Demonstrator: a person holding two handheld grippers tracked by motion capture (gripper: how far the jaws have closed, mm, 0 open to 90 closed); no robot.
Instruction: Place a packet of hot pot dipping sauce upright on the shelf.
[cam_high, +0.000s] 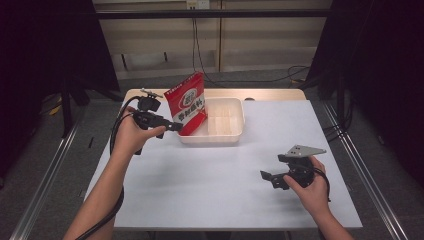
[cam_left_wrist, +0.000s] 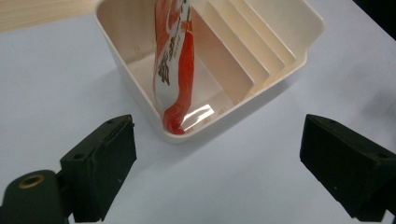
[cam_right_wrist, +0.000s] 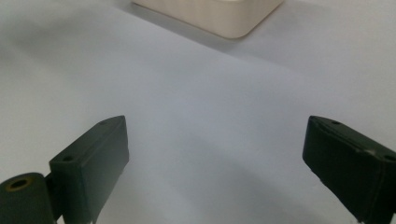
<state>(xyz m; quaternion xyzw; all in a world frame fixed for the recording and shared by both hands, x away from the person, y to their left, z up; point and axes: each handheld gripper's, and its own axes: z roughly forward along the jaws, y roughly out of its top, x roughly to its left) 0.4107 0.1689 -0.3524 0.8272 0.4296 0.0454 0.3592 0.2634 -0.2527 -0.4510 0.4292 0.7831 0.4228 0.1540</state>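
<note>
A red and white snack pouch (cam_high: 187, 102) stands tilted in the left end compartment of a cream divided bin (cam_high: 235, 131). My left gripper (cam_high: 175, 127) hovers just left of the bin, open and empty, clear of the pouch. In the left gripper view the pouch (cam_left_wrist: 173, 65) leans inside the bin (cam_left_wrist: 140, 95), beyond the two spread jaws of my left gripper (cam_left_wrist: 219, 163). My right gripper (cam_high: 267, 179) sits open near the table's front right. Its own view shows my right gripper (cam_right_wrist: 219, 163) empty over bare table, with a corner of the bin (cam_right_wrist: 219, 16) ahead.
The white table (cam_high: 220, 175) has a wooden strip (cam_high: 270, 93) along its far edge. The bin holds several thin dividers (cam_left_wrist: 243, 51). Cables lie on the floor behind the table, and dark curtains hang on both sides.
</note>
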